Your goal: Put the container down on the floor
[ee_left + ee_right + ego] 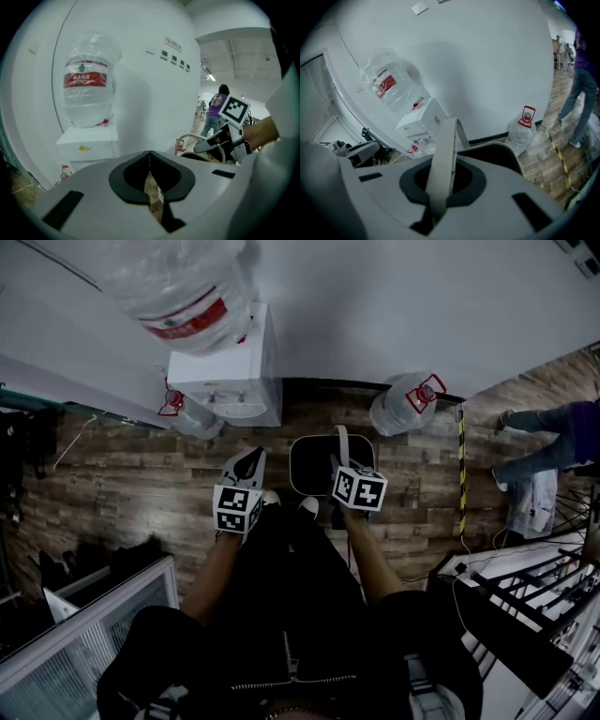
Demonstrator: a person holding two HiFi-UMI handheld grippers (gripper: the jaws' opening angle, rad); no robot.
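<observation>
The container [293,468] is a dark bucket with a pale rim and a pale strap handle [341,441], just ahead of the person's shoes. My right gripper [340,468] is shut on that handle. In the right gripper view the handle [443,154] runs up between the jaws of my right gripper [439,190], with the container's rim [509,149] behind. Whether the container touches the floor I cannot tell. My left gripper [249,463] hangs to the container's left, shut and empty; its jaws meet in the left gripper view [149,157], which also shows the right gripper [224,140].
A white water dispenser [228,381] with a large bottle [178,285] stands against the wall ahead. Water bottles lie on the wood floor at its left [192,418] and right [403,404]. Yellow-black tape [461,474], a person [553,432] and a rack [525,596] are at right.
</observation>
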